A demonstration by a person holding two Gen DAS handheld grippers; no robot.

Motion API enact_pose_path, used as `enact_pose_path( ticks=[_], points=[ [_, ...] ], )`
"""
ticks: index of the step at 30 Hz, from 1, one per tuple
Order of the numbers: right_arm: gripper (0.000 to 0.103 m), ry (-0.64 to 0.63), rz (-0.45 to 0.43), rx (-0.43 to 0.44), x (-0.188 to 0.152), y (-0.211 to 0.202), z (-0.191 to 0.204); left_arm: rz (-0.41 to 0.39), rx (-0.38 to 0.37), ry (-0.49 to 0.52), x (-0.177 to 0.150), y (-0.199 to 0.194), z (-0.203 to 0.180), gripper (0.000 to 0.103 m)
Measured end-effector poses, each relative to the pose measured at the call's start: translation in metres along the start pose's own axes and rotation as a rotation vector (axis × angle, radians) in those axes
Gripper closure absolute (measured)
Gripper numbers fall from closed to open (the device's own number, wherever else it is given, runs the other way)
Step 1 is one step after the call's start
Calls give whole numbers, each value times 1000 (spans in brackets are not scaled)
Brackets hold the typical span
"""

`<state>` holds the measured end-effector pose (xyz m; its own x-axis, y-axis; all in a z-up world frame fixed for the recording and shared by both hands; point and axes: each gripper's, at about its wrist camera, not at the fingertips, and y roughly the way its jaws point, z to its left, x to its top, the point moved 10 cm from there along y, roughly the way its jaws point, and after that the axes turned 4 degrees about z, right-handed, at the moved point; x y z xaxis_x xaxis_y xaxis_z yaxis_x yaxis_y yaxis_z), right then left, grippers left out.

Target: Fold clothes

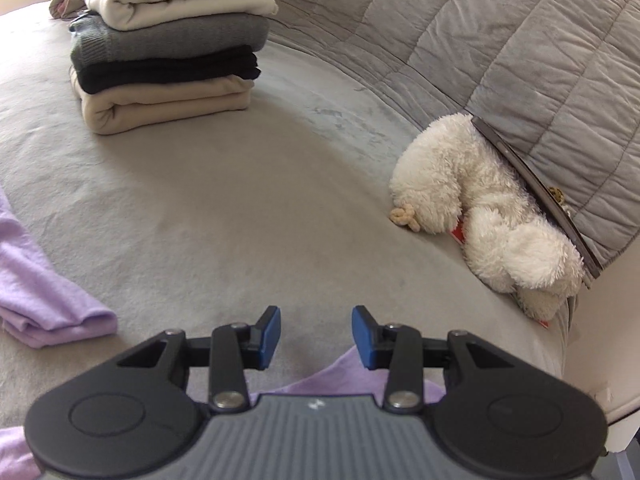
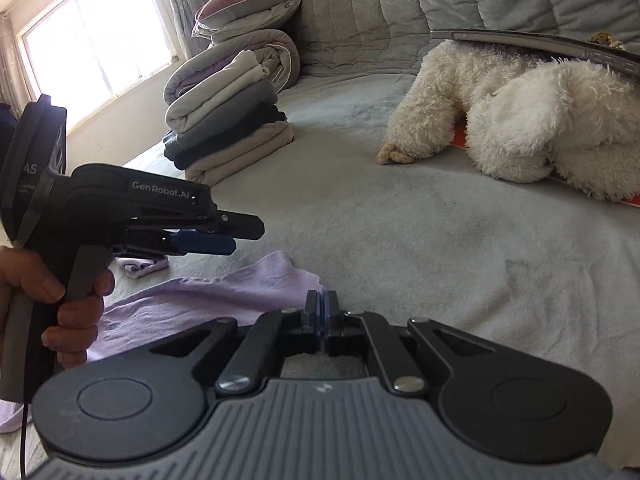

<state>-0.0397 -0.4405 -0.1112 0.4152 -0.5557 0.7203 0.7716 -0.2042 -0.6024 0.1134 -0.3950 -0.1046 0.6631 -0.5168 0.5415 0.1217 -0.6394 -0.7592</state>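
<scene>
A lilac garment (image 2: 192,304) lies spread on the grey bed (image 2: 440,248). My right gripper (image 2: 322,307) is shut, with a raised edge of the lilac cloth pinched between its blue pads. My left gripper (image 1: 316,336) is open with nothing between its fingers; it hovers above a lilac fold (image 1: 352,376). A lilac sleeve (image 1: 48,280) lies to its left. In the right wrist view a hand (image 2: 60,304) holds the left gripper (image 2: 228,236) just above the garment, left of the right one. A stack of folded clothes (image 1: 172,52) stands farther back.
A white plush toy (image 1: 480,208) lies at the right against a grey quilted backrest (image 1: 500,40), with a dark flat slab (image 1: 540,196) on it. Rolled bedding and a pillow (image 2: 248,12) sit behind the stack. A bright window (image 2: 92,40) is at the left. Bare bed sheet (image 1: 240,200) stretches between stack and grippers.
</scene>
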Motion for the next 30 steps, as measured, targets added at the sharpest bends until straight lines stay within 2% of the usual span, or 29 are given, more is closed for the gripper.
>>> enact_pose_path(
  ticks=[7,11,12,13,14,17,23,26,30],
  points=[
    [101,41,31,33,-3,3,-4,122,-23,92,-5,16,-24,61],
    [101,51,34,36,-4,3,-4,111,-17,118,-7,17,-31,65],
    [101,53,35,36,-4,3,-4,108,-15,124,-8,17,-33,69],
    [101,55,35,37,-4,3,-4,104,-14,131,-8,17,-35,80],
    [101,58,34,37,-4,3,-4,101,-13,137,-9,17,-36,99],
    [101,79,20,41,-2,0,-6,90,-9,156,-10,17,-42,101],
    [101,133,-41,20,17,-11,-24,-95,-53,112,9,8,-59,101],
    [101,164,-72,5,28,-16,-36,-138,-62,91,15,14,-68,101],
    [101,200,-93,-22,37,-19,-51,-157,-66,77,15,28,-78,101]
  ],
)
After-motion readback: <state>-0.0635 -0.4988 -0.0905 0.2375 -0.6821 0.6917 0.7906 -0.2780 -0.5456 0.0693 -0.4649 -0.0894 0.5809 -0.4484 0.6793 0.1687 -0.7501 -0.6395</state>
